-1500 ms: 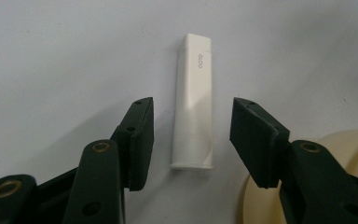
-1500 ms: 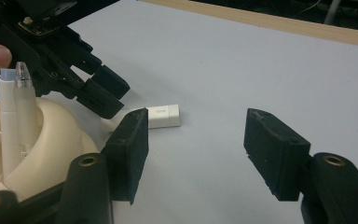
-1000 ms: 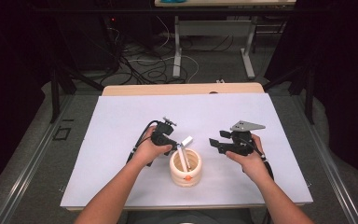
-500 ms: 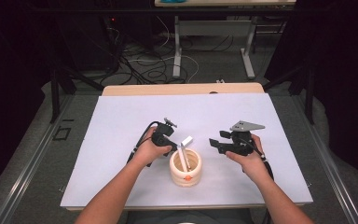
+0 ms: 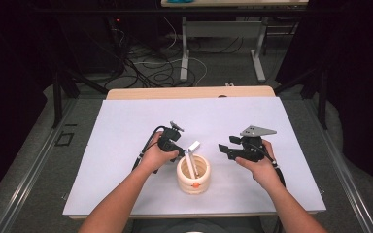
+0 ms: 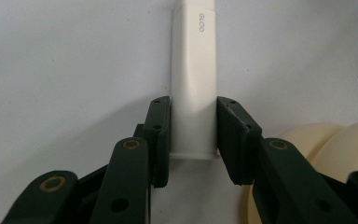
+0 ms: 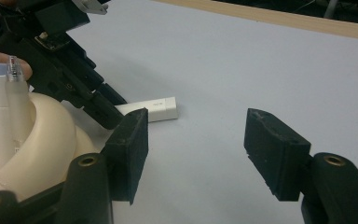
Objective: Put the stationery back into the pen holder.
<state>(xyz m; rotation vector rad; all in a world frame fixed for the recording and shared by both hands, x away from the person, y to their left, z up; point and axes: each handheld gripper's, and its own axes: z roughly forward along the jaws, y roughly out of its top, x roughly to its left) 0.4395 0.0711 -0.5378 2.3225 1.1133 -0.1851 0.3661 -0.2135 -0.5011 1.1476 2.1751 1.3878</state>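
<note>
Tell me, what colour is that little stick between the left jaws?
White stick, clearest in the left gripper view.

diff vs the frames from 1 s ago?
The left gripper has just been closing its jaws around the white stick lying on the table; the pads now sit against its sides. The right gripper is unchanged, jaws apart with nothing between them. Both hands and the cream holder kept their places.
</note>
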